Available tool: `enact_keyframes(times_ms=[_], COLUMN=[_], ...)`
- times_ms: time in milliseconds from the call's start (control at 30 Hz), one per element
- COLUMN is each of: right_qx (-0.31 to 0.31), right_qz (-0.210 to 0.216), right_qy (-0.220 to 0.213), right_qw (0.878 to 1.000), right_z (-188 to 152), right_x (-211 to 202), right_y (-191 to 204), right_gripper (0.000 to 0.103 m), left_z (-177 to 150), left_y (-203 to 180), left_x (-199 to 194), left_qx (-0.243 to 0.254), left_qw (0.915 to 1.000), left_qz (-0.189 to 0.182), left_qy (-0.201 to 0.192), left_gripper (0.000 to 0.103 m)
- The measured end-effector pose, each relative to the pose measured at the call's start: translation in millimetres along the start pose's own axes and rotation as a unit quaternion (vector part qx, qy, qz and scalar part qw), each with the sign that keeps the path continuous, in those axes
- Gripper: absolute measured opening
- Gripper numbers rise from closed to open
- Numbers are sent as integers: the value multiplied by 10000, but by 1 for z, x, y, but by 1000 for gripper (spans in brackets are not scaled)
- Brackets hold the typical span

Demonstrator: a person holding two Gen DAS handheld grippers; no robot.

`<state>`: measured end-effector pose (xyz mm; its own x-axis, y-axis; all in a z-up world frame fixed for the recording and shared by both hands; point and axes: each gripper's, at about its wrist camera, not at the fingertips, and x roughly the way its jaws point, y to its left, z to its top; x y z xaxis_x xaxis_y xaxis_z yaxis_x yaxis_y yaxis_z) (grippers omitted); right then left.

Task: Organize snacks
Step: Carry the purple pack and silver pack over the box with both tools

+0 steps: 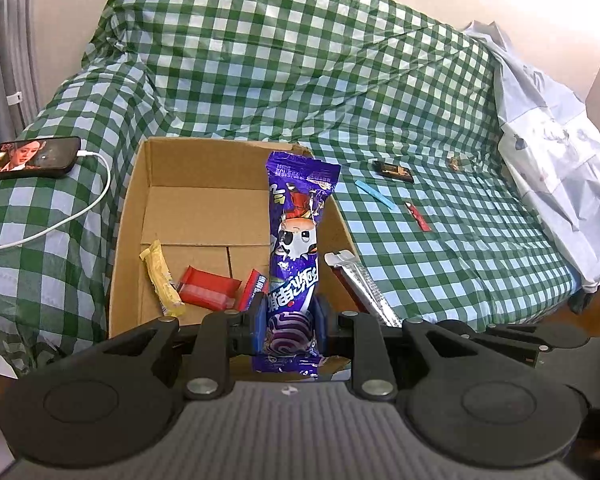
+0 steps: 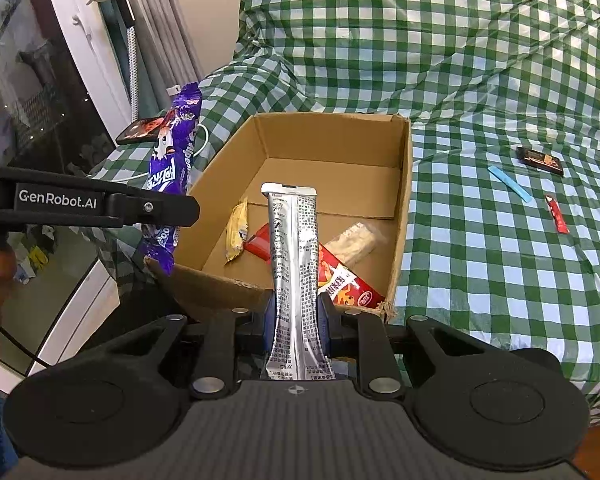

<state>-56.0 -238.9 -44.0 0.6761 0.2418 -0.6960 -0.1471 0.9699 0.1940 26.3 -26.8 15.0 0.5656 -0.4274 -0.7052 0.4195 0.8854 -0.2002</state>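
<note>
My left gripper is shut on a tall purple snack packet, which stands upright over the near edge of an open cardboard box. My right gripper is shut on a long silver packet, held upright above the same cardboard box. Inside the box lie a yellow bar, a red wrapper and a red-and-white packet. In the right wrist view the purple packet and the left gripper's arm show at the box's left side.
The box sits on a sofa under a green checked cover. Loose snacks lie on the seat to the right: a dark bar, a blue strip, a red stick. A phone with a white cable rests on the left armrest.
</note>
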Motion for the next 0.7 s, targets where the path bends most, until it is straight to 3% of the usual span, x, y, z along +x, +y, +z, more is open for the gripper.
enact_keyframes(times_ms=[700], right_qx=[32], right_qz=[11], right_qy=[88], right_qw=[10000], right_z=[7], right_x=[15], right_y=[-2], right_gripper=[23], left_z=[10], left_y=[13], left_x=[18], left_qx=[-141], left_qw=[9998], left_qz=[32], left_qy=[97], left_gripper=[26])
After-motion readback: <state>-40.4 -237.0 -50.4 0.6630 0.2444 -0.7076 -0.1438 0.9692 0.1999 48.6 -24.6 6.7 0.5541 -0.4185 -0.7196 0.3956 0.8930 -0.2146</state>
